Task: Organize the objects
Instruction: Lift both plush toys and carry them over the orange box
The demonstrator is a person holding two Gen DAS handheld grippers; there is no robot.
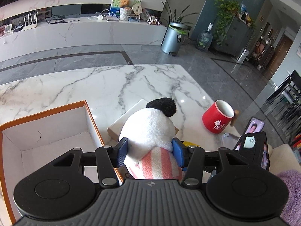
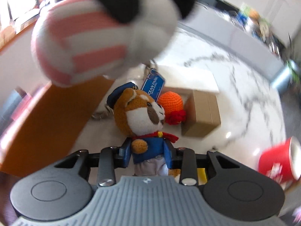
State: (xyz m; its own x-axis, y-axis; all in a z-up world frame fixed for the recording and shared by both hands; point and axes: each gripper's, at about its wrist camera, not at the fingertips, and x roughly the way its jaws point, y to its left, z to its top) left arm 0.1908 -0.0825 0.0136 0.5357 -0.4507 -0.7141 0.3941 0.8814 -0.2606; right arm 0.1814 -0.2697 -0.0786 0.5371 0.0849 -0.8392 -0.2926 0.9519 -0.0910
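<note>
Your left gripper pinches a panda plush in pink-striped trousers, lifted beside the orange-edged box. Your right gripper clamps a fox plush in a blue jacket over the marble table, near the red mug.

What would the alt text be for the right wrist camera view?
The right gripper is shut on a brown plush animal in a blue uniform and cap above a white marble table. A blurred pink-and-white striped plush toy looms close overhead, with an orange crocheted ball and a brown cardboard box beyond.
</note>
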